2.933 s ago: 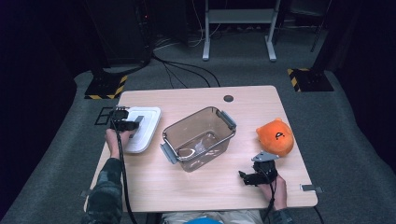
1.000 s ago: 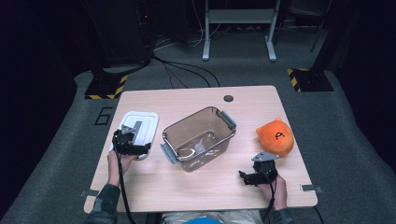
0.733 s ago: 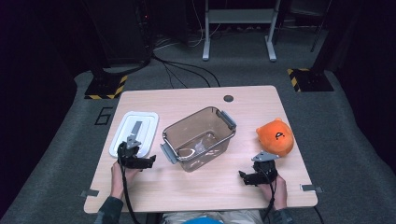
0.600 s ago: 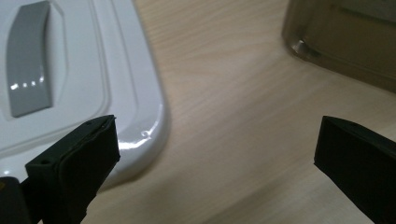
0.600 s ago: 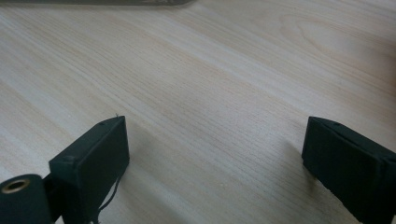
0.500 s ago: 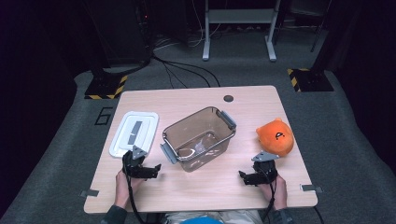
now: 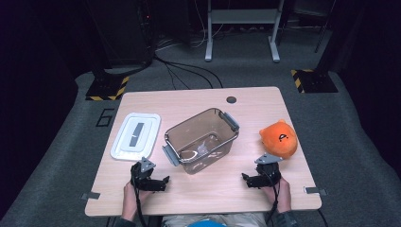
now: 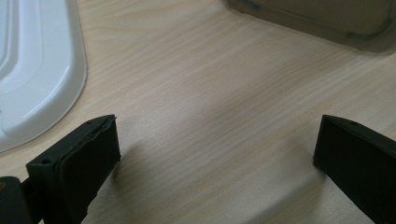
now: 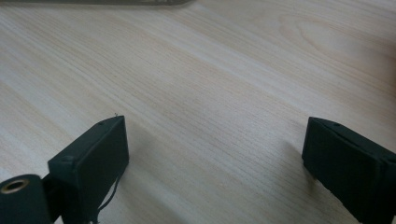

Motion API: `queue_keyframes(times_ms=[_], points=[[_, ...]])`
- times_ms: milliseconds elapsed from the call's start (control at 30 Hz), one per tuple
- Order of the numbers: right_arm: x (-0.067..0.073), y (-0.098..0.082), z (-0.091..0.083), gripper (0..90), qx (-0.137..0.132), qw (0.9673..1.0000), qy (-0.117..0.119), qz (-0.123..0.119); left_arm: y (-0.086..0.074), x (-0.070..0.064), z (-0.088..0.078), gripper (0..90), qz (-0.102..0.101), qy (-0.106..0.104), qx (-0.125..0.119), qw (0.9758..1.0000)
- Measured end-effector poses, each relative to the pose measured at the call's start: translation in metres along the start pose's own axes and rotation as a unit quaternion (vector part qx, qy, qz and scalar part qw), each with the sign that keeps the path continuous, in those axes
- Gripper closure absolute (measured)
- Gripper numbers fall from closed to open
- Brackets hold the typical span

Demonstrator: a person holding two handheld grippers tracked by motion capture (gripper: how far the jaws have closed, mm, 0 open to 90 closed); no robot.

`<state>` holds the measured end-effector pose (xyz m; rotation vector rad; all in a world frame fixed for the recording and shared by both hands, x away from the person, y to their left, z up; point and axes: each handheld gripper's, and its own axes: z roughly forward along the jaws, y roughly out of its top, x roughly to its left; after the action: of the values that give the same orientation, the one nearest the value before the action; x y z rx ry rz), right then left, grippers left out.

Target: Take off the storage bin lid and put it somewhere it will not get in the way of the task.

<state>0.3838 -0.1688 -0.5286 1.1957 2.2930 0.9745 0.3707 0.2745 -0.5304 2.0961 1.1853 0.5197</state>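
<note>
- Left gripper (image 7: 161, 182) rests near the front edge of the table (image 7: 198, 101), jaws spread wide, nothing between them; the left gripper view shows bare wood between the jaws.
- Right gripper (image 7: 247, 179) likewise at the front edge, jaws wide apart and empty.
- Lid (image 7: 136, 136): white, lying flat at the table's left, just beyond the left gripper. In the left gripper view its rounded corner (image 8: 37, 70) lies to the upper left of the jaws, apart from them.
- Bin (image 7: 201, 140): clear, open, mid-table, between the two grippers and farther in; long axis runs on a diagonal, near-left to far-right.
- Plush (image 7: 279, 138): orange, just beyond the right gripper, right of the bin and apart from it.
- Judgement: the right gripper is the nearer one to the plush, which lies straight ahead of it; the bin lies to the plush's left. Left gripper is nearer the lid.
</note>
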Motion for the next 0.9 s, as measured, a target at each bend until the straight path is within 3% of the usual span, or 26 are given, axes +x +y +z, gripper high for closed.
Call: queue_keyframes(times_ms=[433, 500, 533, 567, 633, 733, 900], points=[[-0.002, 0.001, 0.001, 0.0, 0.014, 0.9999, -0.005, 0.005, 0.001, 0.001, 0.001, 0.0, -0.004, -0.007, 0.001, 1.0], [0.0, 0.004, 0.0, 0.0, 0.023, 0.9996, 0.001, -0.017, 0.001, 0.001, 0.001, 0.0, -0.001, -0.008, 0.001, 1.0], [0.0, 0.004, 0.0, 0.0, 0.023, 0.9996, 0.001, -0.017, 0.001, 0.001, 0.001, 0.0, -0.001, -0.008, 0.001, 1.0], [0.002, 0.006, -0.001, 0.0, 0.028, 0.9992, -0.007, -0.03, 0.001, 0.001, 0.001, 0.0, -0.002, -0.008, 0.001, 1.0], [0.006, 0.01, -0.005, 0.0, 0.038, 0.9981, -0.02, -0.044, 0.001, 0.002, 0.001, 0.0, 0.001, -0.009, 0.004, 1.0], [0.001, 0.023, -0.019, 0.0, 0.033, 0.999, 0.003, -0.03, 0.001, 0.001, 0.002, 0.0, -0.002, -0.008, -0.002, 1.0], [-0.01, 0.044, -0.039, 0.0, 0.03, 0.9994, -0.003, -0.019, 0.001, 0.001, 0.002, 0.0, -0.004, -0.009, -0.003, 0.9999]])
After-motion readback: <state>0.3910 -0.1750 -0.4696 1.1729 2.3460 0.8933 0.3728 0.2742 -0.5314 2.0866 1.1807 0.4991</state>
